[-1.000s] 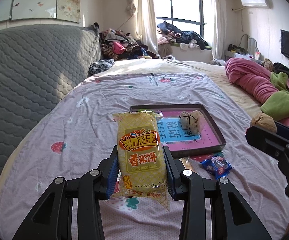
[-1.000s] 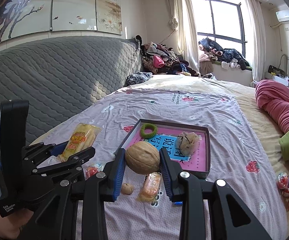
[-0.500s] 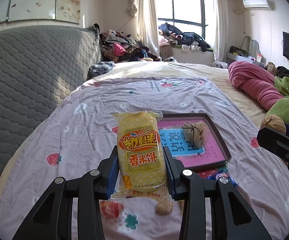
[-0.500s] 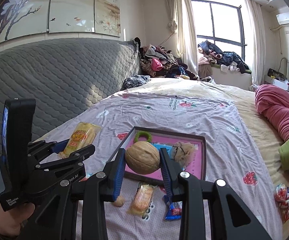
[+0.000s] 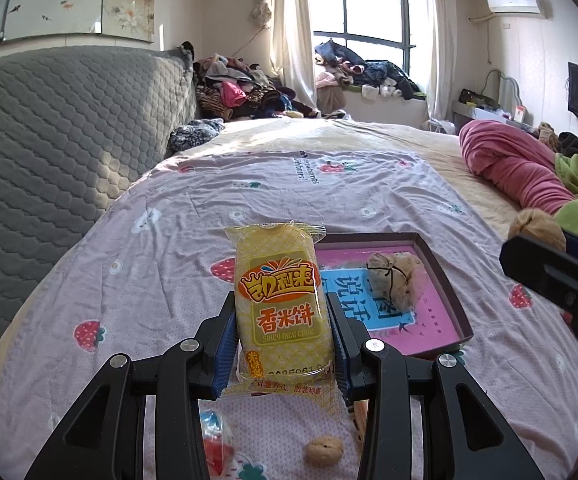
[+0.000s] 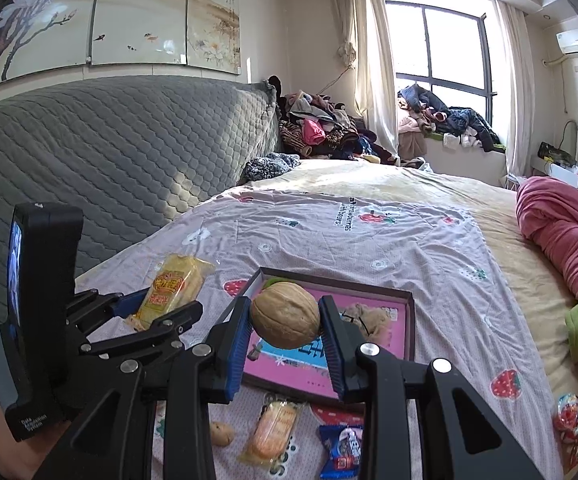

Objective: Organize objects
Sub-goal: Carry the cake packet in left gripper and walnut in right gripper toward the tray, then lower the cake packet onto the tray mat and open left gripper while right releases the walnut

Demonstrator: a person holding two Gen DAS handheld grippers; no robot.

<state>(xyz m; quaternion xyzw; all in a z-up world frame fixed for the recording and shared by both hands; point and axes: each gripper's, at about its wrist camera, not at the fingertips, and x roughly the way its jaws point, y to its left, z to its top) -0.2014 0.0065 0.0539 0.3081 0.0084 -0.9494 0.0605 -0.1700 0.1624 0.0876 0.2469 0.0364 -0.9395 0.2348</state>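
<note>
1. Left claw point(image 5: 283, 344): clamped on 1 upright rice cake packet point(image 5: 281, 304), raised above the bed point(image 5: 169, 248).
2. Right claw point(image 6: 287, 344): clamped on 1 walnut point(image 6: 285, 315), over the tray's point(image 6: 413, 320) near-left part.
3. Tray: on bed; 1 pouch point(image 5: 395, 280) inside, at 12 o'clock.
4. Bed, at tray's 6 o'clock: 1 small walnut point(image 6: 221, 433), 1 blue packet point(image 6: 343, 450).

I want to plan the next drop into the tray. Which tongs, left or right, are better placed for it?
Probably the right tongs. They hold the walnut, which in their view sits over the near part of the tray. The left tongs hold the rice cake packet beside the tray's left edge, so they must go further.
</note>
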